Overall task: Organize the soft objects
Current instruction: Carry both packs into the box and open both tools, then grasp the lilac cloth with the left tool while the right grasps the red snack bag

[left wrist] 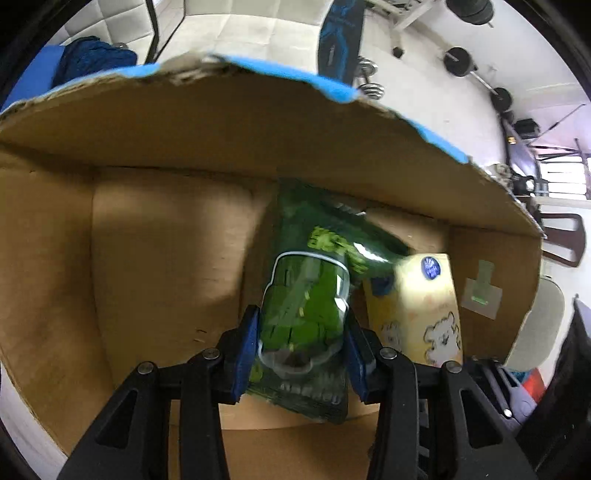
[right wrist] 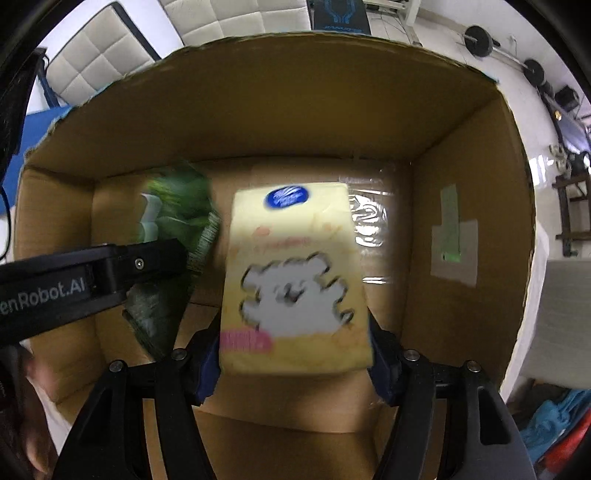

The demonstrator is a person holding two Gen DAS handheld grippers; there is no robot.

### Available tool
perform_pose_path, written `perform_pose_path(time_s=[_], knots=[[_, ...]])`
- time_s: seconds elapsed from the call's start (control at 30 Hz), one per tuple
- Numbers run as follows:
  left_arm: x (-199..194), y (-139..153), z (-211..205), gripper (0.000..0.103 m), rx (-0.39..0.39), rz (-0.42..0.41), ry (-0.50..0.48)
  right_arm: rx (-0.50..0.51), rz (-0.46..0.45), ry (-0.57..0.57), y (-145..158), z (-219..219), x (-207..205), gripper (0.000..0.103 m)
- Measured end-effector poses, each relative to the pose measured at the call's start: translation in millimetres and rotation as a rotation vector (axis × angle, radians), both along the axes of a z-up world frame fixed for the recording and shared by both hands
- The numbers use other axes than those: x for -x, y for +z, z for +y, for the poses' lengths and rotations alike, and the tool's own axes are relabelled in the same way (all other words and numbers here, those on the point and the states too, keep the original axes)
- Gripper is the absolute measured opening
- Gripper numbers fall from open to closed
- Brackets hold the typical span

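Observation:
My left gripper [left wrist: 301, 350] is shut on a green soft pack [left wrist: 306, 314] and holds it inside an open cardboard box [left wrist: 166, 240]. My right gripper [right wrist: 295, 354] is shut on a yellow tissue pack [right wrist: 291, 273] with a white bear print, also inside the box [right wrist: 295, 110]. The yellow pack shows in the left wrist view [left wrist: 417, 306], just right of the green pack. The green pack [right wrist: 177, 221] and the left gripper's body [right wrist: 92, 277] show in the right wrist view, left of the yellow pack.
The box has a green tape patch on its right wall [right wrist: 452, 236] and clear tape on its floor [right wrist: 369, 218]. Weights and a barbell [left wrist: 465, 62] lie on the floor beyond. A white padded surface [right wrist: 236, 18] stands behind the box.

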State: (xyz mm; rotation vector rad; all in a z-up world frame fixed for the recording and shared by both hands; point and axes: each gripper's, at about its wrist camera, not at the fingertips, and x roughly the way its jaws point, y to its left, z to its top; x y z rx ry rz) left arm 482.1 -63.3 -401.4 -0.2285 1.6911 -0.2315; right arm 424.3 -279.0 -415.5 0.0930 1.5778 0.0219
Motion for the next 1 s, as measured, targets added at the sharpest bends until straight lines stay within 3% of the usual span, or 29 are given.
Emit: perform_pose_path(time_s=[0.07,0.2,0.37,0.5,0.53,0.63,0.7,1.0], knots=[[0.1,5.1,-3.7,0.041,-0.002,-0.003,-0.002,0.014,-0.007,-0.002,1.8,-2.0,1.0,0.077],[2.7,25.7,-8.7,0.053,-0.067,-0.066,-0.036,0.015,-0.001,-0.004,3.8,-6.4,-0.9,0.077],[11.7,50.9,-6.3,0.054,-0.097,-0.112,-0.043,0.029,0.002,-0.01,13.0,1.8,13.3,0.078],[36.8,67.9,0.3,0.055,-0.124,-0.151,-0.049,0.028,-0.002,-0.014,27.4,5.3,32.2,0.084],[40.5,73.6,4.2,0.057,-0.133,-0.167,-0.05,0.027,-0.009,-0.018,32.4,4.4,38.4,0.089],[48.3,87.2,18.8,0.074,-0.147,-0.222,-0.045,0.005,-0.035,-0.049,48.7,9.2,50.9,0.103],[51.7,93.5,27.6,0.091,-0.166,-0.259,-0.031,0.001,-0.057,-0.049,62.4,19.6,48.0,0.103],[92.5,120.6,50.6,0.093,-0.183,-0.374,-0.03,0.004,-0.179,-0.1,109.7,29.1,100.1,0.103]])
